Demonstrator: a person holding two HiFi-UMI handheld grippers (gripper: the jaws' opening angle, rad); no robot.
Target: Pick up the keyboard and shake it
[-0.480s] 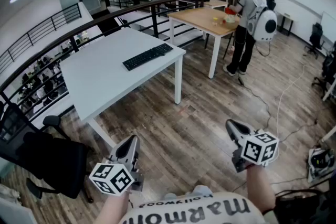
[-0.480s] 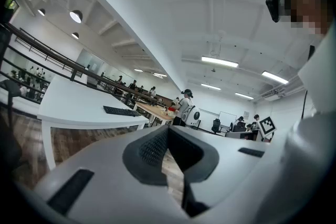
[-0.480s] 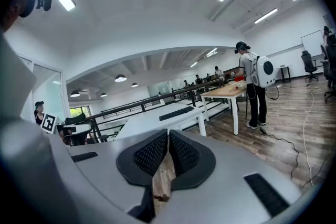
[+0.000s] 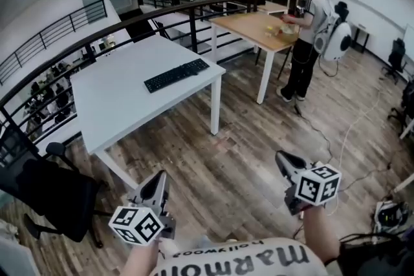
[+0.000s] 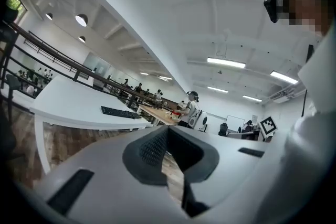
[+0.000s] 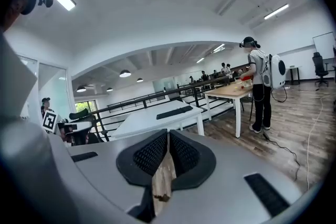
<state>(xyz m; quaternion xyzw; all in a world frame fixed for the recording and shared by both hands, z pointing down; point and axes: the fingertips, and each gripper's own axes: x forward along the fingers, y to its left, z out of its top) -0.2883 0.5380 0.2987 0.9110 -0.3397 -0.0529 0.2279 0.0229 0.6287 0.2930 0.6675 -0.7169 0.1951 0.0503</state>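
Note:
A black keyboard (image 4: 176, 75) lies near the right end of a white table (image 4: 116, 106), well ahead of both grippers. It shows small in the left gripper view, keyboard (image 5: 119, 112), and in the right gripper view, keyboard (image 6: 174, 112). My left gripper (image 4: 160, 180) is held low at the bottom left, over the wooden floor, shut with nothing between its jaws. My right gripper (image 4: 284, 161) is at the bottom right, also shut and empty. Both are far from the table.
A black office chair (image 4: 52, 194) stands left of me by the table's near corner. A wooden table (image 4: 255, 26) with a person (image 4: 314, 29) beside it is at the back right. A dark railing (image 4: 187, 6) runs behind the white table. Cables (image 4: 349, 132) trail on the floor at right.
The view has shifted slightly: the white table and keyboard sit a little further left in the picture. Both grippers stay low and shut.

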